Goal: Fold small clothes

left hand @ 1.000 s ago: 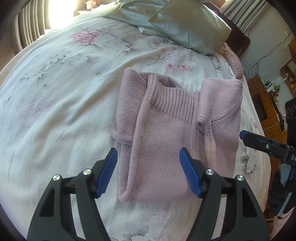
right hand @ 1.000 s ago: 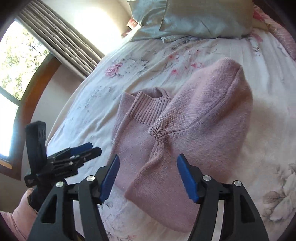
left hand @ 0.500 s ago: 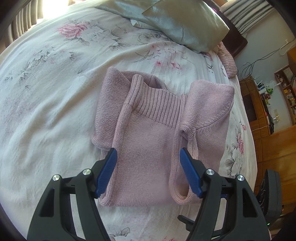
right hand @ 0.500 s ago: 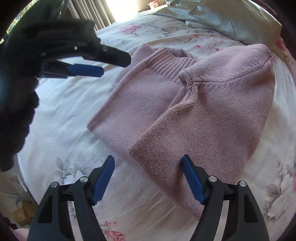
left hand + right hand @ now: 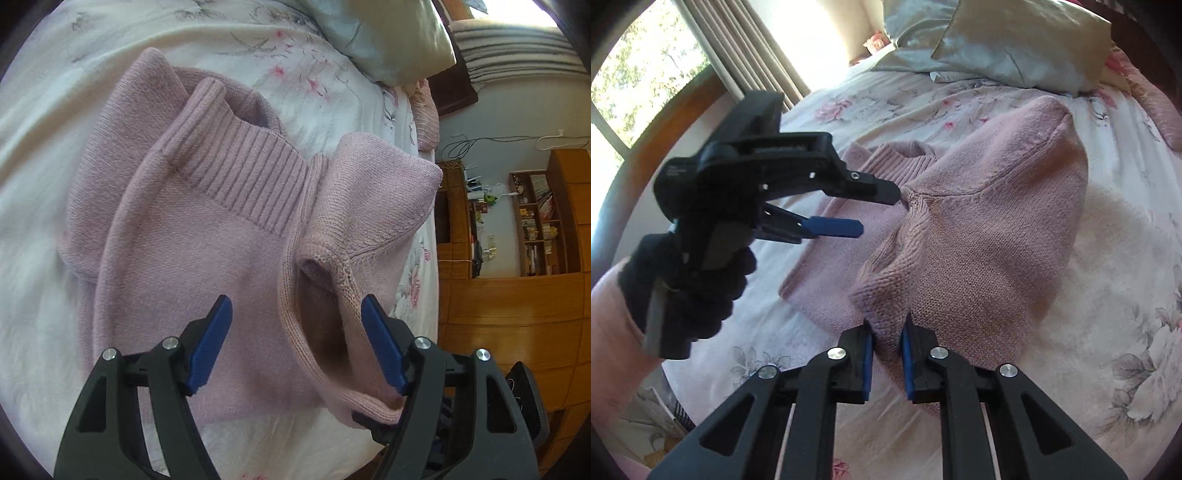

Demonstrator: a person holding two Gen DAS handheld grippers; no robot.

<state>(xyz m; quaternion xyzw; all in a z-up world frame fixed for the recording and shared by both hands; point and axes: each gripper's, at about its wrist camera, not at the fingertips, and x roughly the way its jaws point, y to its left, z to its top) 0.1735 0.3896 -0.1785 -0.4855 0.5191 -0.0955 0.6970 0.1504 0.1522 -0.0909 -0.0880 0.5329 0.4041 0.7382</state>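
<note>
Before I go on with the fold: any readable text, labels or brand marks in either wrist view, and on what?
None readable.
Left claw: embossed lettering on its black body, too blurred to read.
Bookshelf: spines and boxes too small to read.
Pink sweater: no tag or print visible.

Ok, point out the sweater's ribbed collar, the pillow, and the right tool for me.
collar (image 5: 236, 173): left wrist view, middle of the ribbed band.
pillow (image 5: 1015, 55): right wrist view, centre of the silvery face.
right tool (image 5: 886, 345): right wrist view, midway between its tips, shut on the sweater's hem.
</note>
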